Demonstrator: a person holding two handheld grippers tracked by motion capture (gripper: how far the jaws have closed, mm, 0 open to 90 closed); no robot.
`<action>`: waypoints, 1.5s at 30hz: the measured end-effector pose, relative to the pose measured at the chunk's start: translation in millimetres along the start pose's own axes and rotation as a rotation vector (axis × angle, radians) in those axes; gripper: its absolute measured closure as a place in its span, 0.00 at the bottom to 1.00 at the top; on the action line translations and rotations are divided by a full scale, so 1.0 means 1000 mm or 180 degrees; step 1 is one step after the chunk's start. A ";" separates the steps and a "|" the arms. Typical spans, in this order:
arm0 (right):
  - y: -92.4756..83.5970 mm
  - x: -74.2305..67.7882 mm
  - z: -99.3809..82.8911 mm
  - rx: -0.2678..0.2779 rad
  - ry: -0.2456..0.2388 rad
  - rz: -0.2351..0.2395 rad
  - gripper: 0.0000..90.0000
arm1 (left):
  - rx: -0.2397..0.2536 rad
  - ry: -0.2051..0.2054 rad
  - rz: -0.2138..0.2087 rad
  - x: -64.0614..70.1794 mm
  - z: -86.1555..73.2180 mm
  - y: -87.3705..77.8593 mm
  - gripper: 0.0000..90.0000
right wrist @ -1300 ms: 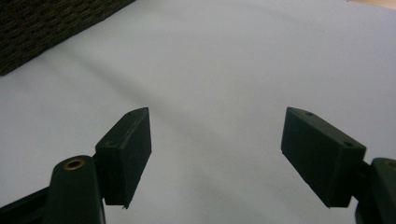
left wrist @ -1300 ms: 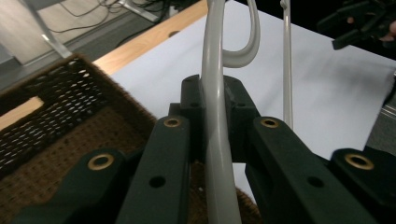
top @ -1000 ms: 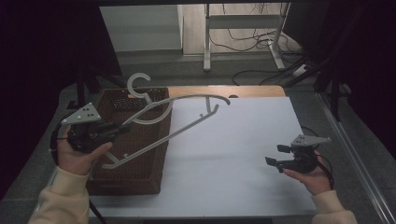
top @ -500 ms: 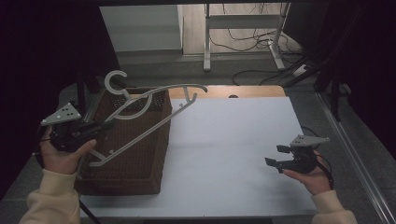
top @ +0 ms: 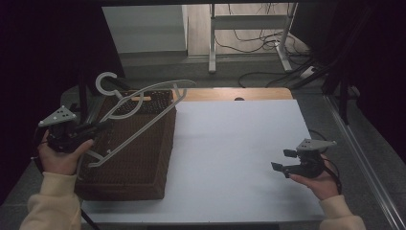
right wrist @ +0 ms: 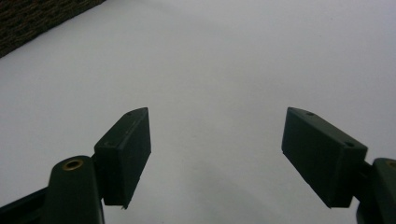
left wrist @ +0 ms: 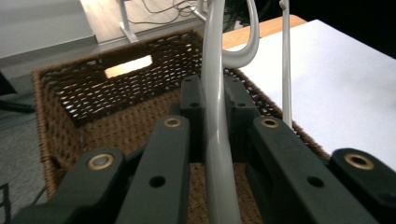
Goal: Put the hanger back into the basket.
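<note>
A pale grey plastic clothes hanger (top: 163, 85) hangs tilted over a brown wicker basket (top: 139, 167) on the left of the table, its hook (top: 106, 79) up and to the far left. My left gripper (top: 100, 128) is shut on one arm of the hanger near its lower end. In the left gripper view the hanger (left wrist: 217, 116) runs between the pads of the left gripper (left wrist: 212, 88), above the basket's inside (left wrist: 60, 121). My right gripper (top: 282, 160) stands open low over the white table (top: 230, 143) at the right, nothing between its fingers (right wrist: 128, 149).
A strip of wooden tabletop (top: 239, 93) shows behind the white surface. Beyond it are a metal desk frame (top: 213, 43) and cables on the floor. A corner of the basket (right wrist: 32, 18) shows far off in the right gripper view.
My left hand has carried the hanger to the left and a little down, so it now hangs over the basket. The right hand has kept still.
</note>
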State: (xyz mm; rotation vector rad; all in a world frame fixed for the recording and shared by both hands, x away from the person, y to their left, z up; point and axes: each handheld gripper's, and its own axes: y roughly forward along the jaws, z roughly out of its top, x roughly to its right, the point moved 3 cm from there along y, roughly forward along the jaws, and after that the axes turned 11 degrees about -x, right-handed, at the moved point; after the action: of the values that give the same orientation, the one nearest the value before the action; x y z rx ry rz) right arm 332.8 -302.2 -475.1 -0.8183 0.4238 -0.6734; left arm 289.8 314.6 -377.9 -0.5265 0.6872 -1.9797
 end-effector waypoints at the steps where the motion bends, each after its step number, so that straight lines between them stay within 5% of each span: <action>1: 0.000 0.000 0.000 0.0001 -0.0002 0.0007 0.27 | -0.0003 -0.0013 0.0013 -0.002 -0.001 0.001 0.90; 14: 0.002 0.000 0.000 -0.0012 -0.0010 0.0004 0.27 | 0.0014 -0.0274 0.0238 -0.029 -0.016 0.013 0.90; 45: 0.003 0.001 -0.001 -0.0048 0.0000 0.0012 0.26 | -0.0173 -0.0460 0.0353 -0.051 -0.049 0.031 0.90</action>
State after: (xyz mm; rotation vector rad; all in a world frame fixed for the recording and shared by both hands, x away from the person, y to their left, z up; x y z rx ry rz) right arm 334.4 -301.6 -478.4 -0.8316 0.4307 -0.6674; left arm 303.2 359.8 -439.0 -0.6439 0.6669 -1.8050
